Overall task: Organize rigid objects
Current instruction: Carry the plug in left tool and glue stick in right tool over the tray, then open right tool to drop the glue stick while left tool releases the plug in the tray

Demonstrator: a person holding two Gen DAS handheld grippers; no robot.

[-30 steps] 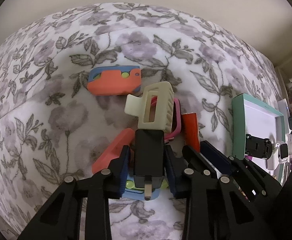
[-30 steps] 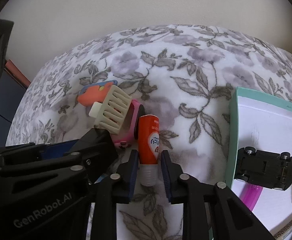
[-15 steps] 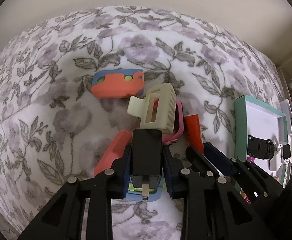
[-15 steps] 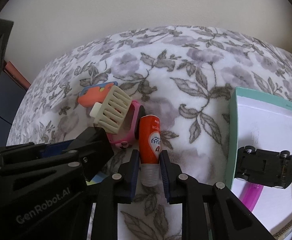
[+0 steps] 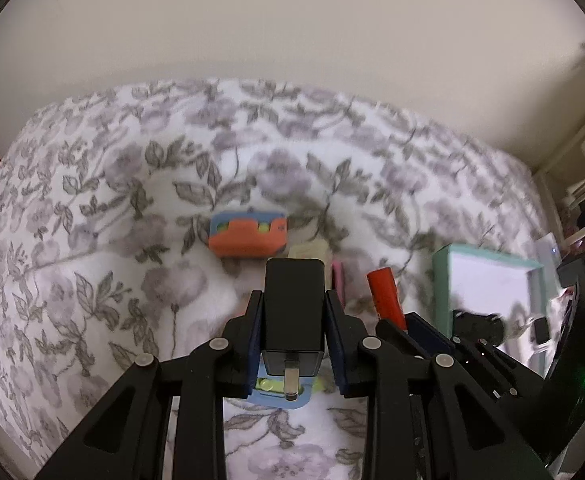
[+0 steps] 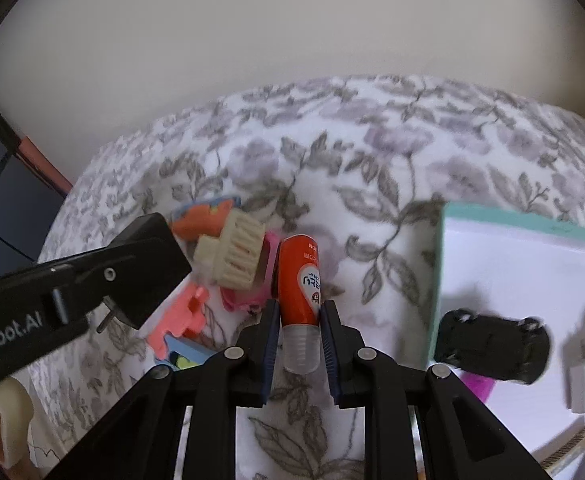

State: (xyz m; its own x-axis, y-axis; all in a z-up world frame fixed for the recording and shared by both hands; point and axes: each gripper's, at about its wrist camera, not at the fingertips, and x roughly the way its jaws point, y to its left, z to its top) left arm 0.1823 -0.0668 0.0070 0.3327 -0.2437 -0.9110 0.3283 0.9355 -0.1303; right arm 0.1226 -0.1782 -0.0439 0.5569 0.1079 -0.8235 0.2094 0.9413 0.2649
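- Since a second ago the left gripper (image 5: 292, 320) has lifted: the black plug adapter (image 5: 292, 308) it clamps now sits above the clutter and hides most of the cream hair claw clip (image 5: 310, 250), which earlier showed in full beyond it.
- The left view has tilted up, showing more bare wall, and the frame is blurred.
- The left jaws are closed tight on the adapter's flat sides, its metal prong pointing back at the camera.
- The right gripper (image 6: 301, 316) is much as before: its blue-padded jaws pinch the lower end of the orange tube (image 6: 300, 280), just above its ribbed clear cap.
- In the right view the tube looks raised off the floral bedspread (image 6: 372, 168), angled away from the camera; whether it touches the fabric I cannot tell.
- The clip (image 6: 236, 254), ridged plastic, rests on a pink case (image 6: 266, 268) just left of the tube.
- An orange-and-blue toy (image 5: 248, 234) lies beyond the adapter; a coral piece (image 6: 180, 320) and a blue one with yellow-green dots (image 6: 184, 356) lie below the left gripper.
- To the right, a teal-rimmed white tray (image 6: 492, 216) holds an overturned black toy car (image 6: 492, 348).
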